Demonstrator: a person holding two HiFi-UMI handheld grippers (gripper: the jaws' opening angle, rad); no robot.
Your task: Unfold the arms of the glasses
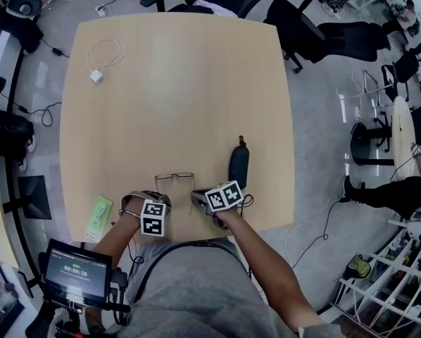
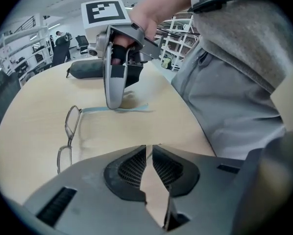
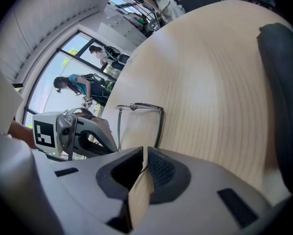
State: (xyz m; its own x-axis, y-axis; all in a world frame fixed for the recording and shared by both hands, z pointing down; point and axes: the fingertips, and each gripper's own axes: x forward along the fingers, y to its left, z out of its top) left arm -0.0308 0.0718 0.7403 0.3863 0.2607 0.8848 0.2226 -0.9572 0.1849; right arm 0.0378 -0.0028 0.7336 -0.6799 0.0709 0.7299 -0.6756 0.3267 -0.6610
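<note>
**Both claws on the glasses at the near edge**

And here we are at the 6 o'clock edge of the pale wooden worktop (image 1: 182, 90), where the thin metal-rimmed glasses (image 1: 174, 178) lie lenses away from the person, both arms swung out and pointing back towards 6 o'clock. The right claw (image 3: 144, 153) is clamped down on the pale blue tip of one arm, jaws pinched nearly together with just that thin sliver between them. The left claw (image 2: 147, 148) is drawn just as tight, and a fine line shows at its tips where the other arm ends, so it looks like a grip there too. At 3 o'clock of the glasses, just beside the right claw, lies a dark soft glasses case (image 1: 239, 164). Over at the worktop's 8 o'clock edge sits a green packet (image 1: 98, 217), and up at 11 o'clock a coiled white cable (image 1: 106, 51).
</note>
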